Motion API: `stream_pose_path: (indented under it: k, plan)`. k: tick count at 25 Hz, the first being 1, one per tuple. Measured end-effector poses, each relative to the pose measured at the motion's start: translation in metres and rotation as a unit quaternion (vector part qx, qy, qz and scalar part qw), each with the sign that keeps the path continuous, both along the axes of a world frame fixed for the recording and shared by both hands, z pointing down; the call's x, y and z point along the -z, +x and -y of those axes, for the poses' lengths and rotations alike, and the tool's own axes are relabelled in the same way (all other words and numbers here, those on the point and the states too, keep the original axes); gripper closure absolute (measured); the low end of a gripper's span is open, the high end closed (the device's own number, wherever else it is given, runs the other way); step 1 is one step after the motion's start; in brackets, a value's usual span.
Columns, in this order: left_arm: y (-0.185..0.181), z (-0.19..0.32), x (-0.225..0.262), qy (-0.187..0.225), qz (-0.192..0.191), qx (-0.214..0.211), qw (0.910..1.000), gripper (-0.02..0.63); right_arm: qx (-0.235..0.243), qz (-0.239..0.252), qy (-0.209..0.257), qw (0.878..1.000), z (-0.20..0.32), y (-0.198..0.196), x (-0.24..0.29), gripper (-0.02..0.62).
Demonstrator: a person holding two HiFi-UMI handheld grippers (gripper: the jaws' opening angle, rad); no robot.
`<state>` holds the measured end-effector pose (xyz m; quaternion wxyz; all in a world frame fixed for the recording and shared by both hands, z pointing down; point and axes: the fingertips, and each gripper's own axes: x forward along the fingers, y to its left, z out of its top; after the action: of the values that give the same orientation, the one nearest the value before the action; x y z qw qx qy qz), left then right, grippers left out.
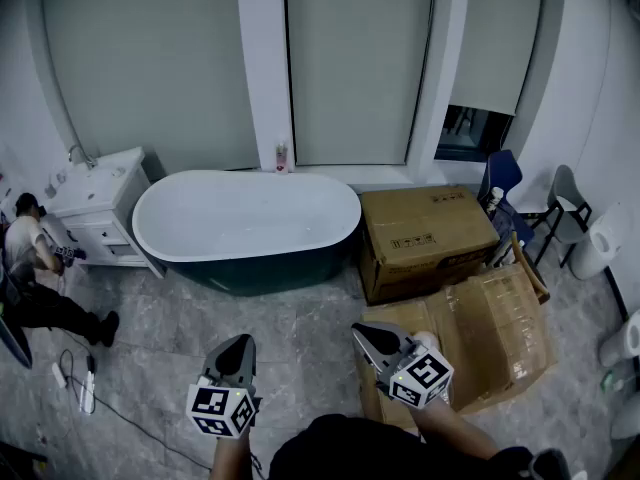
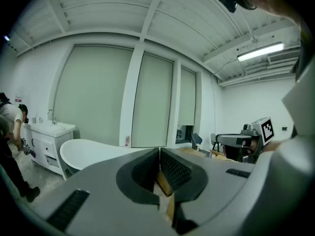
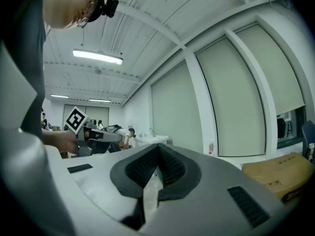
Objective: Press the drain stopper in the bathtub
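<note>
The white oval bathtub (image 1: 248, 218) with a dark outer skirt stands under the window, well ahead of both grippers. No drain stopper shows in its basin from here. My left gripper (image 1: 238, 346) is held low over the grey floor, jaws shut and empty. Level with it, my right gripper (image 1: 366, 336) is also shut and holds nothing, near a flattened box. In the left gripper view the shut jaws (image 2: 160, 154) point past the tub's rim (image 2: 93, 151). The right gripper view has its shut jaws (image 3: 157, 150) aimed toward the window wall.
A white vanity with a sink (image 1: 97, 190) stands left of the tub, and a person (image 1: 28, 268) crouches beside it. Cardboard boxes (image 1: 425, 233) (image 1: 495, 338) sit right of the tub. Chairs (image 1: 505, 186) stand at the far right. Cables (image 1: 82, 386) lie on the floor at left.
</note>
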<state>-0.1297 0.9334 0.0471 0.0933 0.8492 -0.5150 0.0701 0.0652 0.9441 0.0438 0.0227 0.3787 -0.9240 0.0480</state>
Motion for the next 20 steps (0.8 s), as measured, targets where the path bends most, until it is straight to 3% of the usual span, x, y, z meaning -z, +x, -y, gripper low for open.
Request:
stream_pose_path:
  k: [10, 20]
  plan:
    - [0.015, 0.017, -0.003, -0.006, 0.007, -0.001, 1.0000, 0.586, 0.002, 0.005, -0.004, 1.000, 0.016, 0.013, 0.000, 0.584]
    - [0.063, 0.030, 0.004, 0.007, 0.015, -0.009, 0.9998, 0.586, -0.042, 0.015, 0.004, 0.999, 0.030, 0.069, -0.003, 0.583]
